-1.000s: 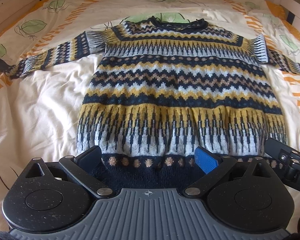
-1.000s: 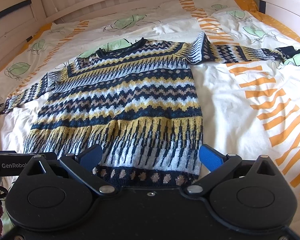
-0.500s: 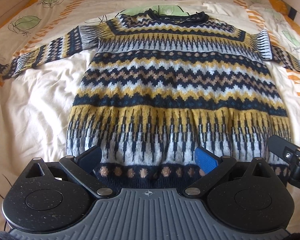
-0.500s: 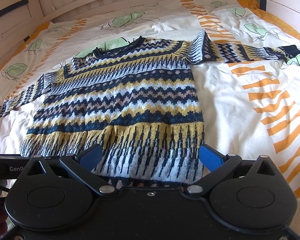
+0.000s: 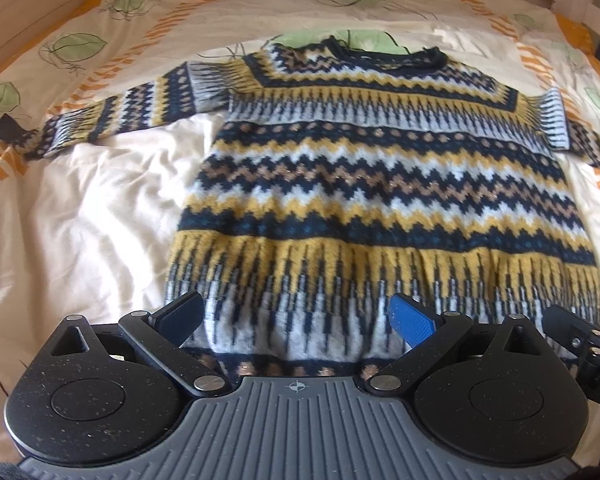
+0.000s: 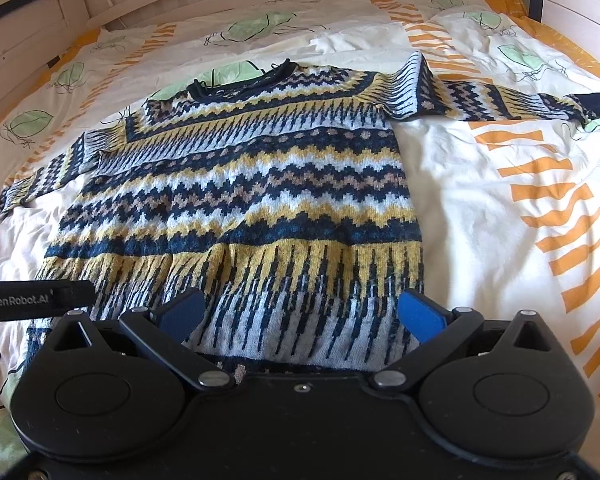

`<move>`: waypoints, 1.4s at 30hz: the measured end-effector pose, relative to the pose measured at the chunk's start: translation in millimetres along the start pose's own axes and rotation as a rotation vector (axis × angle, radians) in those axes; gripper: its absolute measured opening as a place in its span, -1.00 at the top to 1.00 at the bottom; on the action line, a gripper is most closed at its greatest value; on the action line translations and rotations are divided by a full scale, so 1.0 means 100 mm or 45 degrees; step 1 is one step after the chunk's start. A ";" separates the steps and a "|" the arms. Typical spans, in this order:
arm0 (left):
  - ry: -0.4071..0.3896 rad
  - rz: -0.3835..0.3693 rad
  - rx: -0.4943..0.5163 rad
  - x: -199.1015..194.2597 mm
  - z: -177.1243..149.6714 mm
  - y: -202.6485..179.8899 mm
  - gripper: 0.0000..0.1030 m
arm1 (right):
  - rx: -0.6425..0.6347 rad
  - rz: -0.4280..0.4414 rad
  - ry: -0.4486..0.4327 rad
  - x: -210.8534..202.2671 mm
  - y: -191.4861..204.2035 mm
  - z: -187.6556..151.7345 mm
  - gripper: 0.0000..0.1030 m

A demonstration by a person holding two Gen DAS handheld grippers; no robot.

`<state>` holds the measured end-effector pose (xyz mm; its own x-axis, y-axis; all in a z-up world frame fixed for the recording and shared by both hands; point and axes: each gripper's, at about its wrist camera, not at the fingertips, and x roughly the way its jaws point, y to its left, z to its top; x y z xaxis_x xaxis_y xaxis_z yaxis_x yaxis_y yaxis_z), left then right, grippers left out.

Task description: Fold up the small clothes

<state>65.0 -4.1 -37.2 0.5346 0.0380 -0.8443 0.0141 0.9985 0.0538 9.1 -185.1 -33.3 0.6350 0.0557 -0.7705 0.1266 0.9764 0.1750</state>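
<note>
While both tools stay wide, the sweater's [image 5: 380, 200] hem has bunched upward.

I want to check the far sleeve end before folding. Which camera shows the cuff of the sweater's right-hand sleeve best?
The right wrist view: the sleeve lies stretched out in full, to its dark cuff. The left wrist view shows only the start of that sleeve, cut off at the frame edge, so the cuff is out of sight.

My left tool [image 5: 298, 318] sits low and level with its jaws spread wide. My right tool [image 6: 302, 314] is just beside it, equally wide apart.
</note>
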 end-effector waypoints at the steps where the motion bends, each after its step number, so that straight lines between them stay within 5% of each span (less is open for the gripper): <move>1: -0.004 0.004 -0.003 -0.01 0.00 0.01 -0.95 | -0.001 -0.003 -0.003 -0.01 0.00 0.00 -0.99; 26: -0.107 0.012 0.041 -0.05 -0.01 0.01 -0.95 | 0.048 0.062 -0.033 -0.18 -0.24 -0.01 -0.98; 33: -0.147 0.050 0.087 0.08 0.10 -0.11 -0.95 | 0.206 0.142 0.014 -0.07 -0.71 0.19 -0.98; 42: -0.245 0.091 0.129 0.38 0.38 -0.34 -0.95 | 0.289 0.021 -0.231 -0.02 -1.57 0.77 -0.98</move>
<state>117.0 -38.5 -51.1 0.6884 0.0900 -0.7197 0.0504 0.9839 0.1713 46.8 -354.1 -12.3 0.7616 0.0134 -0.6479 0.2692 0.9028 0.3352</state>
